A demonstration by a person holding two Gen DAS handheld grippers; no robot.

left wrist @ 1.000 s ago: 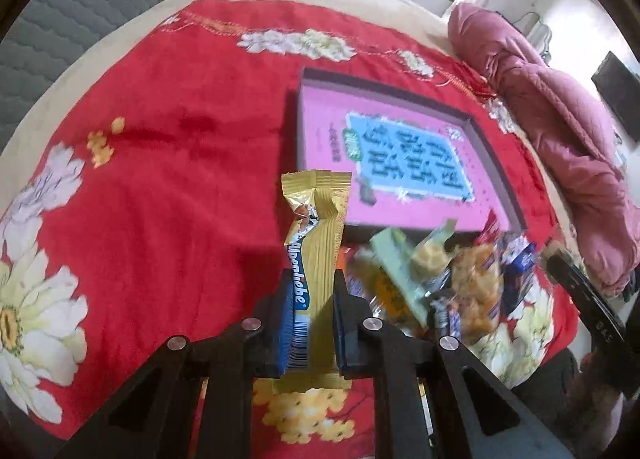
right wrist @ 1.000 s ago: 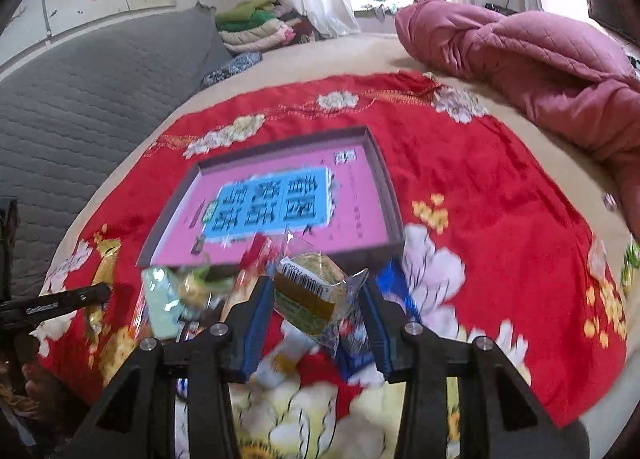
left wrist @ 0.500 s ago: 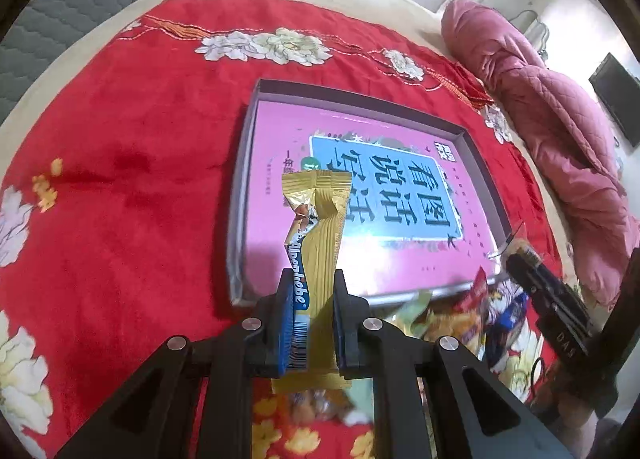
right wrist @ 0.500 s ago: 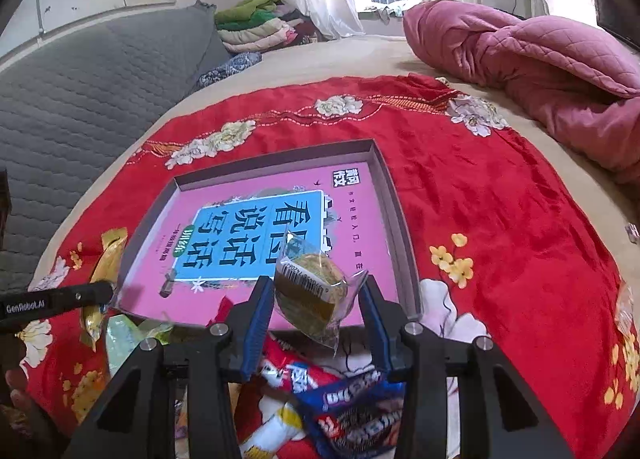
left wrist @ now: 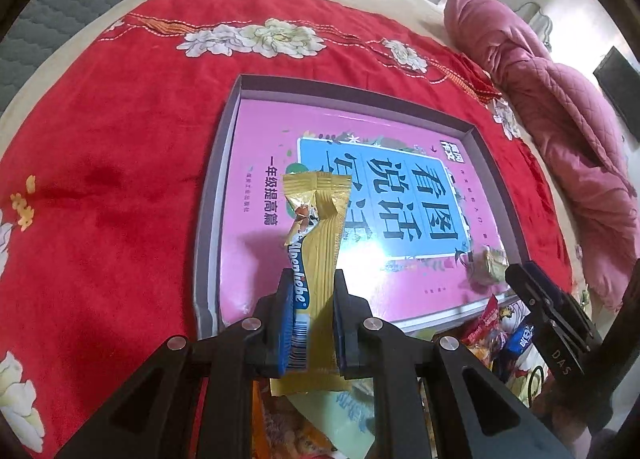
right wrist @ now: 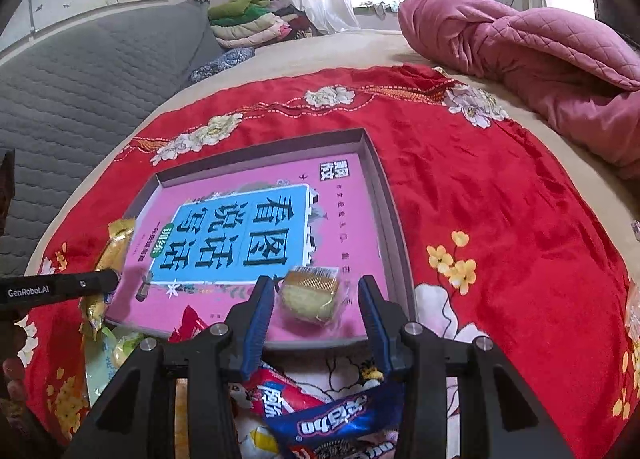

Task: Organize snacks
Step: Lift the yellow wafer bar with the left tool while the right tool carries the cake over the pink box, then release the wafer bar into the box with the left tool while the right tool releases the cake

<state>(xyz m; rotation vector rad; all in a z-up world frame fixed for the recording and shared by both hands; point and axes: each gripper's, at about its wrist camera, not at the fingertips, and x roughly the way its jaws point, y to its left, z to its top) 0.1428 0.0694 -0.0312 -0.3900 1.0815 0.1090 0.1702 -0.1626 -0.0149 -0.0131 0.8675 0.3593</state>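
My left tongs (left wrist: 310, 323) clamp the gold candy bar (left wrist: 316, 259) over the box (left wrist: 208, 219); right tongs (right wrist: 316, 313) stand apart around the wrapped cake (right wrist: 310, 293) (lying inside, on the pink book (right wrist: 248, 227)).

Two grippers are counted, a left gripper (left wrist: 309, 321) and a right gripper (right wrist: 316, 313), each with two jaws. One shallow box (right wrist: 390, 215) is seen on one red flowered cloth (right wrist: 500, 195), with one pink book (right wrist: 348, 219) lying in it and one wrapped cake (right wrist: 312, 293) on that book. One gold candy bar (left wrist: 318, 243) is counted, along with one pink quilt (right wrist: 532, 39); the loose snack packets (right wrist: 320, 415) at the near edge overlap too much to be counted.
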